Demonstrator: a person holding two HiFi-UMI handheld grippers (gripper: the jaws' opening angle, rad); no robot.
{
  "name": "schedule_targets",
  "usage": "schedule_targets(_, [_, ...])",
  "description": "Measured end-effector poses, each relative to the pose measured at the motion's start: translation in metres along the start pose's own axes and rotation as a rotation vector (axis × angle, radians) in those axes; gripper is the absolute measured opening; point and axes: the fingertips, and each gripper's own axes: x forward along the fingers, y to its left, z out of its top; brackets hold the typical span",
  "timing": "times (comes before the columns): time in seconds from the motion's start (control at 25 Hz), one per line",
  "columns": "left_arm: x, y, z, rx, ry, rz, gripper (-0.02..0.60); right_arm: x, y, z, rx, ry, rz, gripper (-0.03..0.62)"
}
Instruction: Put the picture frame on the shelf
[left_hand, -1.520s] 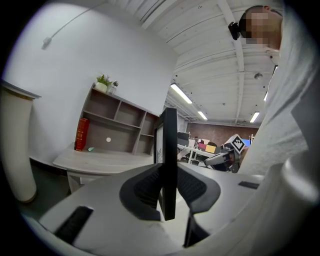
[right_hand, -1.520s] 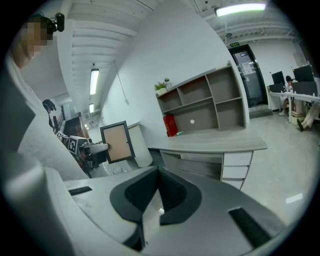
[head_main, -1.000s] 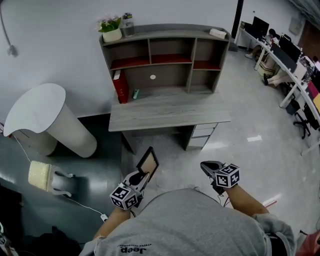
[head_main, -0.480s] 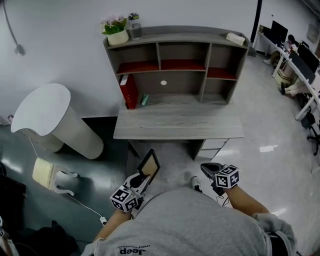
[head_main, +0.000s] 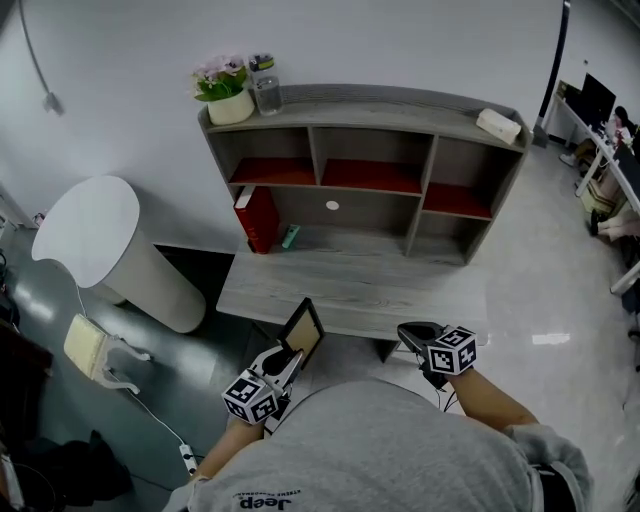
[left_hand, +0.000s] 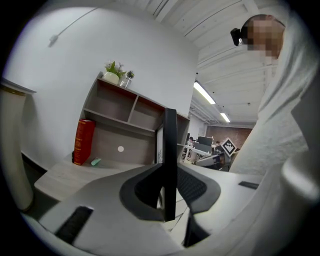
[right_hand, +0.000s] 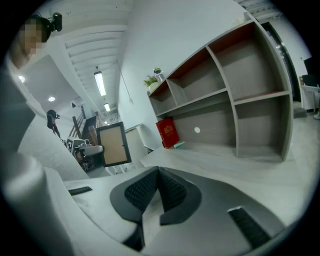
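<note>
The left gripper (head_main: 288, 358) has its fingers clamped on the lower part of the one picture frame (head_main: 302, 333). The frame is upright, in the air at the near side of the desk (head_main: 350, 290) and well apart from the shelf (head_main: 370, 103). The right gripper (head_main: 414, 336) carries nothing; its fingers are pressed together.

Step in hand, as judged: carrying the frame to the shelf. The next move calls for a reach across the desk into a free compartment, keeping the frame upright.

Count: two grippers, three red-floored compartments, one red book (head_main: 258, 217), one potted plant (head_main: 225, 80), one jar (head_main: 265, 93), one white box (head_main: 497, 124).
</note>
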Motion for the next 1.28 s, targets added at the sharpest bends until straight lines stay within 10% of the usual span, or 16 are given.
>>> schedule_targets(0.72, [0.171, 0.042, 0.082, -0.078, -0.07, -0.057, 0.098, 0.039, -0.119, 0.105, -0.065, -0.041, 0.074, 0.017])
schedule_targets(1.28, [0.237, 0.15, 0.126, -0.216, -0.06, -0.387, 0.098, 0.121, -0.141, 0.156, 0.003, -0.053, -0.163, 0.018])
